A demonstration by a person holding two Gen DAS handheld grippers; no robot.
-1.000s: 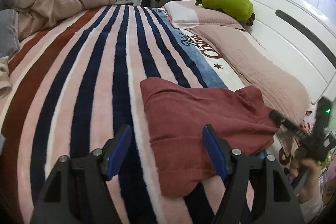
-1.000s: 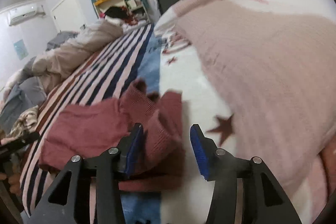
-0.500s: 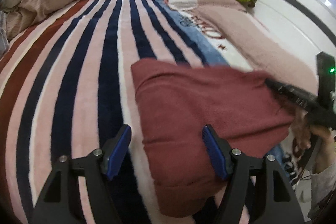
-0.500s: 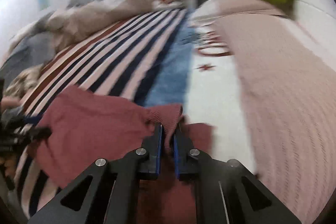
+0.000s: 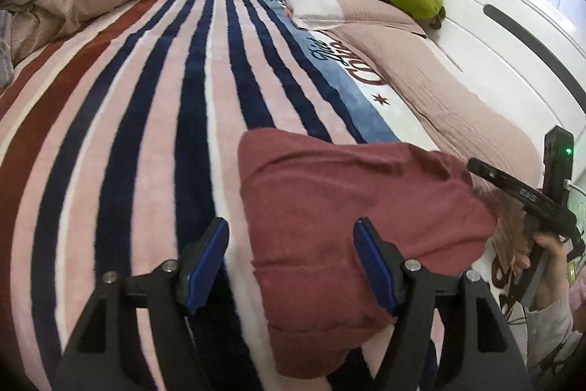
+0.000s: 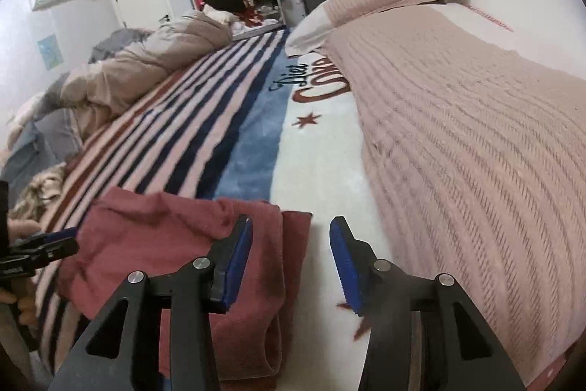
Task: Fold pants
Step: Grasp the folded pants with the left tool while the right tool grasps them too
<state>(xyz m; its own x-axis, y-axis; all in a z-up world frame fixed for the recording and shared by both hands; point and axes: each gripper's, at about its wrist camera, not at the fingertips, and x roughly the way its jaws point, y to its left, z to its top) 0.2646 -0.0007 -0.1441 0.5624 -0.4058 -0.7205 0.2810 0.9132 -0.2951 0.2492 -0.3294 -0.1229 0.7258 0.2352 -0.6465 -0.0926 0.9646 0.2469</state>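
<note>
My left gripper (image 5: pixel 291 261) has its fingers spread wide, gripping nothing, hovering over the near left corner of the dark red pants (image 5: pixel 344 218). They lie folded on the striped blanket (image 5: pixel 154 105) of the bed, reaching ahead and to the right of those fingers. My right gripper (image 6: pixel 291 261) is released too, its left finger (image 6: pixel 238 259) over the pants' folded edge (image 6: pixel 263 244), its right finger over white blanket beside the pink pillow (image 6: pixel 457 134).
</note>
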